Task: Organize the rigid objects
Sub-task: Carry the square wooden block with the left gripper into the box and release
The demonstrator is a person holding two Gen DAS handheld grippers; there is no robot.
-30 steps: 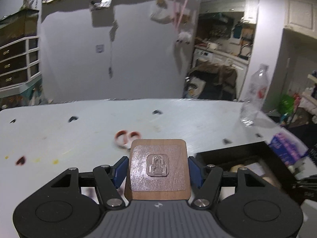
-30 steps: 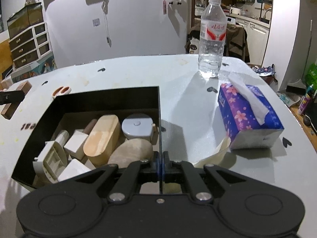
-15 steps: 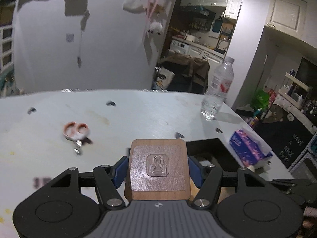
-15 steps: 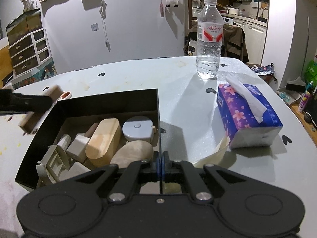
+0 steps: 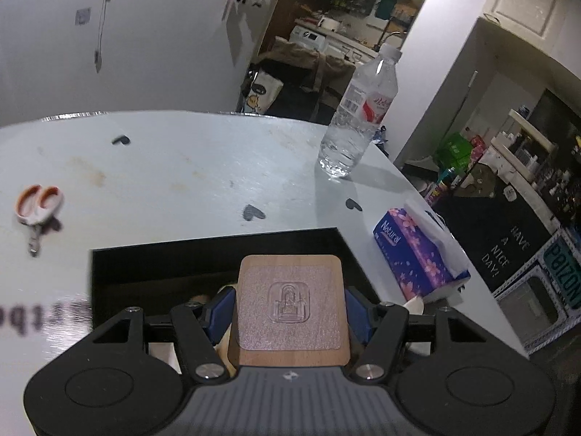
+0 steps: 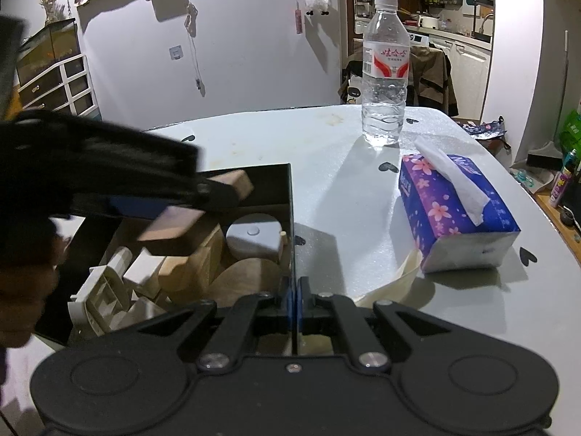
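Your left gripper (image 5: 290, 305) clamps the square wooden block with an embossed emblem (image 5: 290, 305) above the open black rectangular box (image 6: 290, 200). Your right gripper (image 6: 293, 299) pinches that box's right wall. Right of the box, the purple floral tissue pack (image 5: 417, 254) reads "Natural".

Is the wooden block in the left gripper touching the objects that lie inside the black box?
Apart. In the right wrist view the wooden block, clamped in the left gripper, hangs above the black box, with a dark gap over the items below.

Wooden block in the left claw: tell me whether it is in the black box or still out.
Out. The wooden block hangs over the black box, gripped by the left claw, above the items inside.
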